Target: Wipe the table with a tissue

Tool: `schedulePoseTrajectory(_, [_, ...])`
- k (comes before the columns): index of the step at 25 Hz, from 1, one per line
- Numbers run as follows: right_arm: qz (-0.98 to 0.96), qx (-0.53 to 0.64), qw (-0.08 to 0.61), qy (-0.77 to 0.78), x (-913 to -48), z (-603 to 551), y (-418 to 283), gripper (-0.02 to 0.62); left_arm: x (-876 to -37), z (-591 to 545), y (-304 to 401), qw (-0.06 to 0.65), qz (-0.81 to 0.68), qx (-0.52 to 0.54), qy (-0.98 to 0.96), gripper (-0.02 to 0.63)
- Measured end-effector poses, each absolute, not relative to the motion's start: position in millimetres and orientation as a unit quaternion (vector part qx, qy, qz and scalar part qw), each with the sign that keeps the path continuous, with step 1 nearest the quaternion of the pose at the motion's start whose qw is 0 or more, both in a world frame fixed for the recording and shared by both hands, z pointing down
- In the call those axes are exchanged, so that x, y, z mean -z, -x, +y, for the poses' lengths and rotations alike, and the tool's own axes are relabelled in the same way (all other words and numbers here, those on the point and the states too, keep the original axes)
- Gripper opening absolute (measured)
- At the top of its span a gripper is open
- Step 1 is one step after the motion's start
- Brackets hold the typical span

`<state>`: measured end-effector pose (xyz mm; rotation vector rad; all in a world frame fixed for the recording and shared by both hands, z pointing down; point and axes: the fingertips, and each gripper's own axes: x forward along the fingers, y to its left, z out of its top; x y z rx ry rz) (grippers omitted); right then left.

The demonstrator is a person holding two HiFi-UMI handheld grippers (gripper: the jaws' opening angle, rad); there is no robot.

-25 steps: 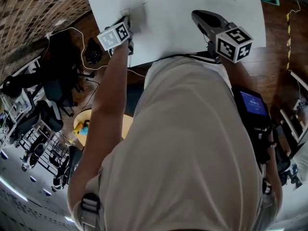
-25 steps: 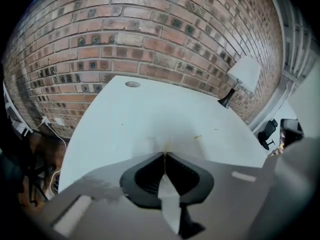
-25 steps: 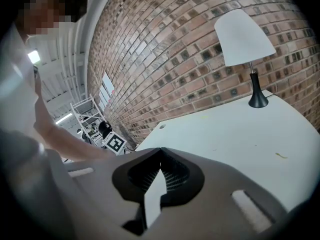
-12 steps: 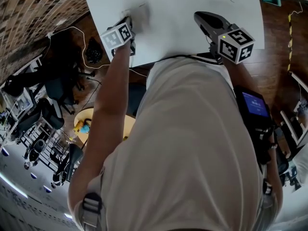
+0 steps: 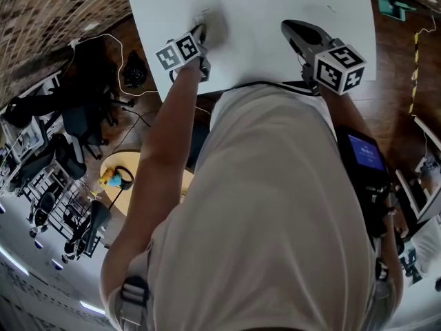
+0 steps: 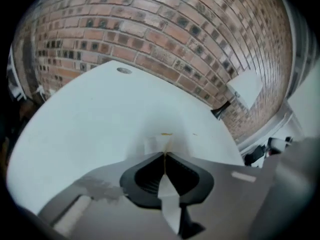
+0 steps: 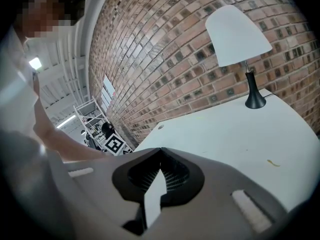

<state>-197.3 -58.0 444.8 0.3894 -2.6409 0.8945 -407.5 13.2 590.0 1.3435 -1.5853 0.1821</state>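
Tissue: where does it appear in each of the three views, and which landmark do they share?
Head view: the tissue at the left gripper tip, upper left of centre.
Left gripper view: at centre, just past the shut gripper's tip.
Right gripper view: not in it.
Shared landmark: the white table.

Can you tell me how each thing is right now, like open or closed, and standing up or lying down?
Left hand-held gripper: shut on the tissue.
Tissue: pinched at the jaw tips, lying against the table.
Right hand-held gripper: shut, nothing in it.
Table: white, with a small yellowish mark just ahead of the tissue.
Lamp: standing upright on the table; cannot tell if lit.
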Motion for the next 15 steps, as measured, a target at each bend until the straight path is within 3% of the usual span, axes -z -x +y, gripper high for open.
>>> schedulePoseTrajectory(3, [-0.927, -0.313, 0.158, -0.134, -441, -63, 197, 0.008, -576, 15, 385, 0.514, -0.648, 0.001, -0.562, 0.021])
schedulePoseTrajectory(7, [-0.926, -0.316, 0.159, -0.131, -444, -66, 196, 0.008, -560, 29, 379, 0.494, -0.661, 0.023, -0.564, 0.023])
schedulePoseTrajectory(15, [-0.925, -0.321, 0.159, -0.129, -446, -70, 190, 0.008, -570, 54, 488, 0.452, -0.745, -0.02, -0.49, 0.023])
